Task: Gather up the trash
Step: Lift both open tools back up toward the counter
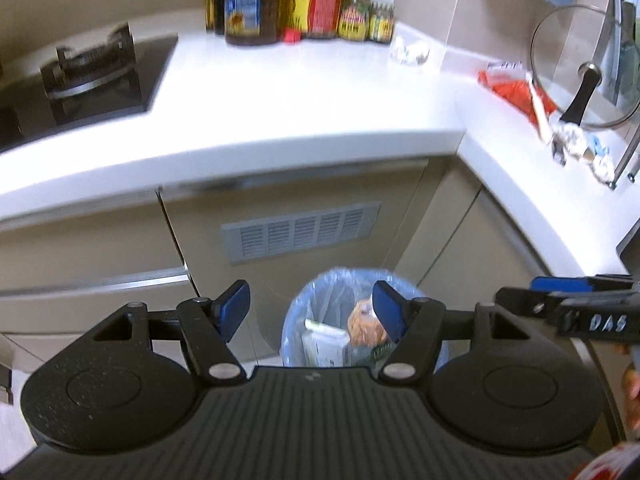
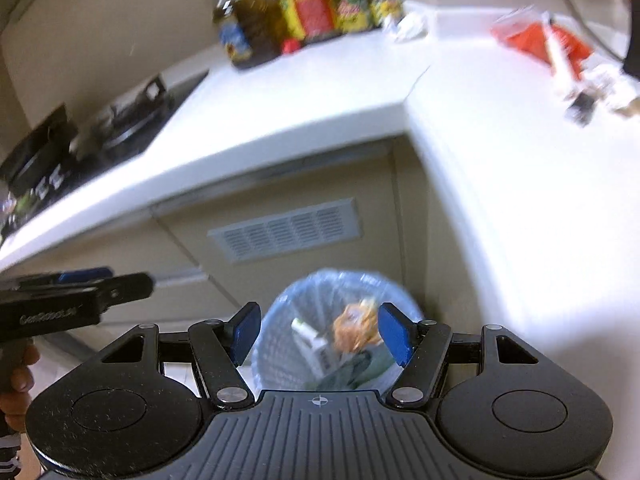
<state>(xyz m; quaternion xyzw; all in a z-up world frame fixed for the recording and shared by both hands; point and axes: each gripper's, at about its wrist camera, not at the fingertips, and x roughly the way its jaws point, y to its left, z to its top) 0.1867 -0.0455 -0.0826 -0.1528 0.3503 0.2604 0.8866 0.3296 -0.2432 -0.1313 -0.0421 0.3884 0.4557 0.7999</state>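
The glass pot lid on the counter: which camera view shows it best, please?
The left wrist view shows the glass pot lid best: nearly its whole round rim and its black knob are visible, leaning upright at the counter's right end. The right wrist view catches only a blurred piece of its rim and knob at the top right corner.

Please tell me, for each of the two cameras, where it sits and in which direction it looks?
Left wrist: on the left gripper, looking down over its open fingers at the bin and counter; the right gripper shows at right.
Right wrist: on the right gripper, same downward look; the left gripper and a hand show at left.
Shared: bin, counter, vent grille.
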